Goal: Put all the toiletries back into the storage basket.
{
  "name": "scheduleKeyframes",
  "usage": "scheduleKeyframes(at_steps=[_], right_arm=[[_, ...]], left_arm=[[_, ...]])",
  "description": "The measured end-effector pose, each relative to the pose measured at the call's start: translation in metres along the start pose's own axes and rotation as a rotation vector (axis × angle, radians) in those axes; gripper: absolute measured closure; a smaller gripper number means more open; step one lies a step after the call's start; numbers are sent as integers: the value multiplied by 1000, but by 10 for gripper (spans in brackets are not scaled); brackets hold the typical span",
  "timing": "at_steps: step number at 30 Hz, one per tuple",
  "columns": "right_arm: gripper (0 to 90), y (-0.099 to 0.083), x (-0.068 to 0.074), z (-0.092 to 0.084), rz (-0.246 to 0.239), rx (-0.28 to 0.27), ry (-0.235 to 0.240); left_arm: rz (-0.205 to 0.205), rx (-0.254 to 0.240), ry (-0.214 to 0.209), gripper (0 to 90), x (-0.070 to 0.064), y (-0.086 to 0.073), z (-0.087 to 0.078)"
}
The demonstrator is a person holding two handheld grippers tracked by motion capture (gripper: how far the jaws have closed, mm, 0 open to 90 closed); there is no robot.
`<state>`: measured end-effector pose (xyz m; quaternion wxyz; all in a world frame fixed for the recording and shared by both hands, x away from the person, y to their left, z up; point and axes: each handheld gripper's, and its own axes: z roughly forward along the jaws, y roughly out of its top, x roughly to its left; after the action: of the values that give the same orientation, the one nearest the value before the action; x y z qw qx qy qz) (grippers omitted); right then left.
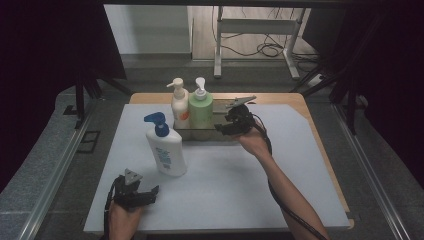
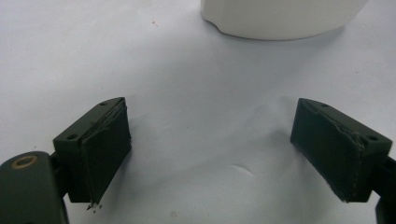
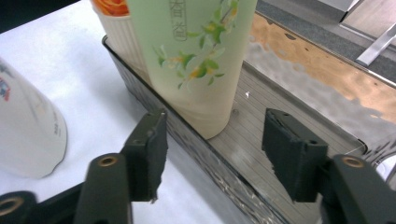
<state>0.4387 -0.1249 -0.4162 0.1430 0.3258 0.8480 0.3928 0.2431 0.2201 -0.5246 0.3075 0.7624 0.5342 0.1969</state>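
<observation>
Right gripper view first: we see our right gripper [image 3: 210, 149] with its two black jaws standing apart and nothing squeezed between them. The green bottle [image 3: 201, 56] stands just past the jaws, upright, and the pads do not touch it. It sits inside a shiny tray [image 3: 317, 116] with low dark walls. A cream bottle [image 3: 119, 39] with an orange picture stands right beside it in the same tray.

From the high view, our right gripper [image 1: 227, 127] hangs at the tray's near wall, just beside the green bottle [image 1: 200, 112]. The cream bottle [image 1: 179, 107] is on the green one's left side.

Our left gripper [image 1: 150, 192] rests low near the front of the white mat [image 1: 280, 185]. In the left gripper view its jaws are wide apart, with bare mat between them. The white bottle with the blue pump [image 1: 165, 147] stands upright on the mat, outside the tray, near our left gripper but not touching it.
</observation>
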Motion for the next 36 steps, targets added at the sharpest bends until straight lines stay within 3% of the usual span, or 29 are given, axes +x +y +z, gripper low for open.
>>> scheduleKeyframes(at_steps=[13,18,25,36], right_arm=[[143,-12,15,-18,-65,13,31],[122,-18,20,-29,-88,22,50],[15,-27,28,-46,-111,27,53],[0,-52,31,-71,-115,51,52]], left_arm=[[5,2,6,117,-1,0,0],[3,1,4,117,-1,0,0],[0,1,2,115,0,0,0],[1,0,1,115,0,0,0]])
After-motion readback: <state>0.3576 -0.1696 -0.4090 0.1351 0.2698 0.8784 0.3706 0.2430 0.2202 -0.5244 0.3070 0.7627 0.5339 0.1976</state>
